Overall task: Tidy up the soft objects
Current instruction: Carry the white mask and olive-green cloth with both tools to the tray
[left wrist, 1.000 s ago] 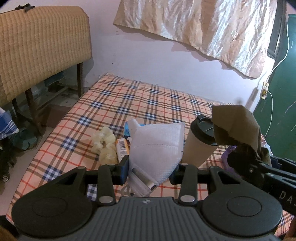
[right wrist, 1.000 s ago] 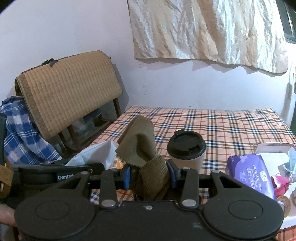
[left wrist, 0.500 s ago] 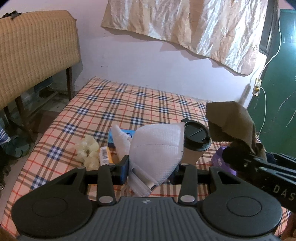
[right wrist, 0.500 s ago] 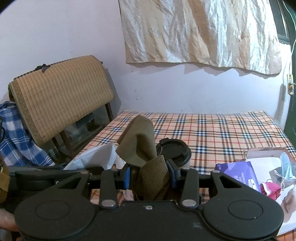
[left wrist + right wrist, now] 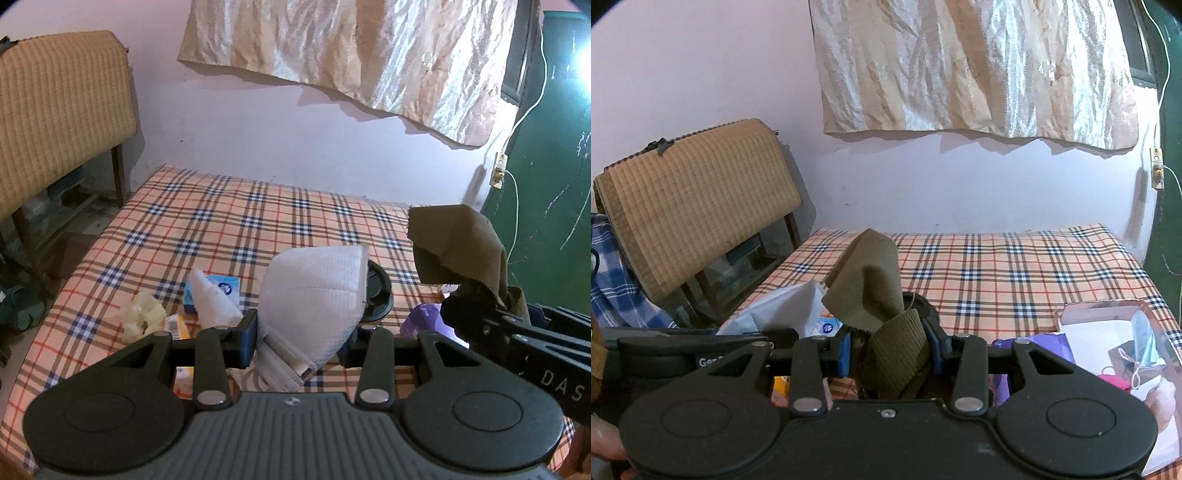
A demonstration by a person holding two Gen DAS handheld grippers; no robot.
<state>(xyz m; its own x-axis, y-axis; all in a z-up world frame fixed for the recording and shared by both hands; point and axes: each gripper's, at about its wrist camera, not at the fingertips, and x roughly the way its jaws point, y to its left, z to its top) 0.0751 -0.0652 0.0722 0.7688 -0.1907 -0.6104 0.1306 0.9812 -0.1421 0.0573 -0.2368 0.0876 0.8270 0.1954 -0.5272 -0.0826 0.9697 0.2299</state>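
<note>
My left gripper (image 5: pixel 299 343) is shut on a white folded face mask (image 5: pixel 314 295) and holds it above the checked bedcover (image 5: pixel 229 221). My right gripper (image 5: pixel 892 349) is shut on an olive-brown cloth (image 5: pixel 875 291); in the left wrist view that cloth (image 5: pixel 454 247) sticks up at the right. The mask's edge (image 5: pixel 783 310) shows at the left in the right wrist view. Both grippers are side by side, raised over the bed's near edge.
On the bed lie a black-lidded paper cup (image 5: pixel 376 291), a blue tissue pack (image 5: pixel 221 291), a pale crumpled lump (image 5: pixel 144 317), a purple packet (image 5: pixel 1049 347) and an open white box (image 5: pixel 1115 332) holding a blue mask and pink cloth. A woven-back chair (image 5: pixel 694 199) stands left.
Both grippers have risen and drawn back from the bed with the mask and the cloth still held. The cup and other items now sit lower and partly hidden behind the held things.
</note>
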